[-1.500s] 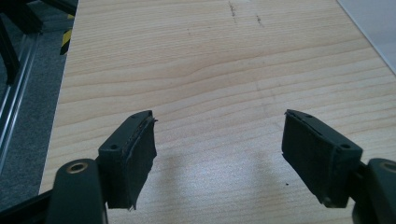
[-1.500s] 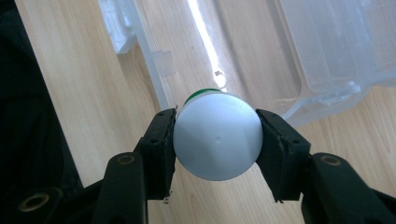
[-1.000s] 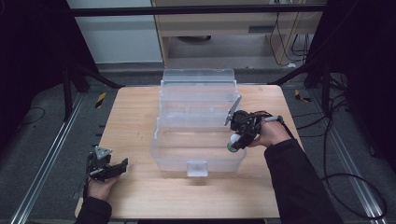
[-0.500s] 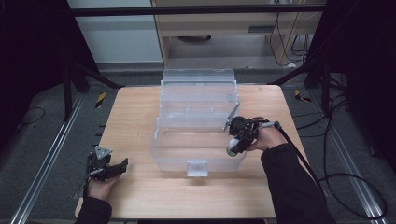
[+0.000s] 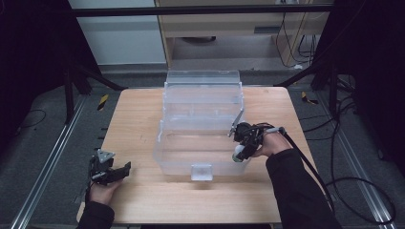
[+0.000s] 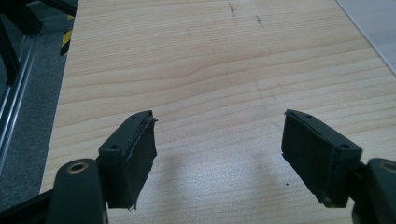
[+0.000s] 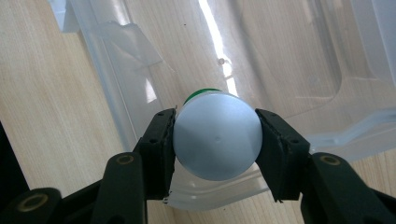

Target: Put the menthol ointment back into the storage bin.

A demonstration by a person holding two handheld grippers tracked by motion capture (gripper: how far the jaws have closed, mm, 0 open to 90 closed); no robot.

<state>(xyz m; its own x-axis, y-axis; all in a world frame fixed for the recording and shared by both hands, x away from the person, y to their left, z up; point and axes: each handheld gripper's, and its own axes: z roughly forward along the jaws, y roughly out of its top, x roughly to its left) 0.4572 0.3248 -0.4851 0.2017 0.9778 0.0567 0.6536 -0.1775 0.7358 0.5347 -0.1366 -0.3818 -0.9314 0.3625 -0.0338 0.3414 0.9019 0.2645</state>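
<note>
A clear plastic storage box (image 5: 203, 119) with its lid raised at the back stands in the middle of the wooden table. My right gripper (image 5: 240, 151) hangs over the box's right front corner, shut on a small white bottle (image 7: 215, 135) with a green band; its round base faces the camera in the right gripper view, above the box's rim (image 7: 116, 100). My left gripper (image 5: 114, 173) rests low at the table's front left corner, open, with only bare wood (image 6: 210, 84) between its pads.
The box has a white latch (image 5: 201, 171) on its front wall. Metal rails (image 5: 45, 162) run along the floor left of the table and cables (image 5: 344, 181) lie on the floor at the right. A cabinet stands behind the table.
My right gripper has carried the bottle a little down and toward the front, along the box's right front corner. The left gripper has stayed put.
</note>
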